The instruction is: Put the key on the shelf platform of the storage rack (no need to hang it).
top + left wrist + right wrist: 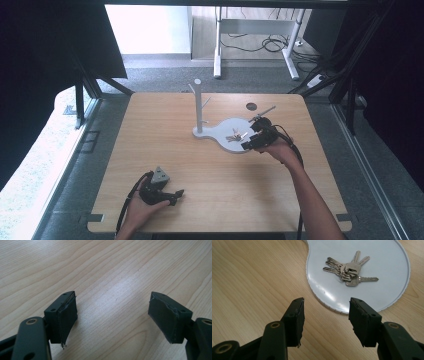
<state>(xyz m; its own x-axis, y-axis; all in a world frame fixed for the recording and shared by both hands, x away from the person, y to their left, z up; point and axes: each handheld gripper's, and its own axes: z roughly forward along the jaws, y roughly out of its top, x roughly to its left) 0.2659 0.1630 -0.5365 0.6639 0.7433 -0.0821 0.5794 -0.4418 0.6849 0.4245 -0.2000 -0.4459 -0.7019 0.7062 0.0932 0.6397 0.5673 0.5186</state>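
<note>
A bunch of silver keys lies on the round dish of a white stand. In the high view the keys lie on the dish, from which a white post with pegs rises. My right gripper is open, its jaws just short of the dish's near rim, and it holds nothing. In the high view that gripper sits at the dish's right edge. My left gripper is open over bare wood. It rests near the table's front left.
The wooden table has a round hole near its back edge. Beyond it are desk legs and cables on the floor. Dark frames stand at both sides.
</note>
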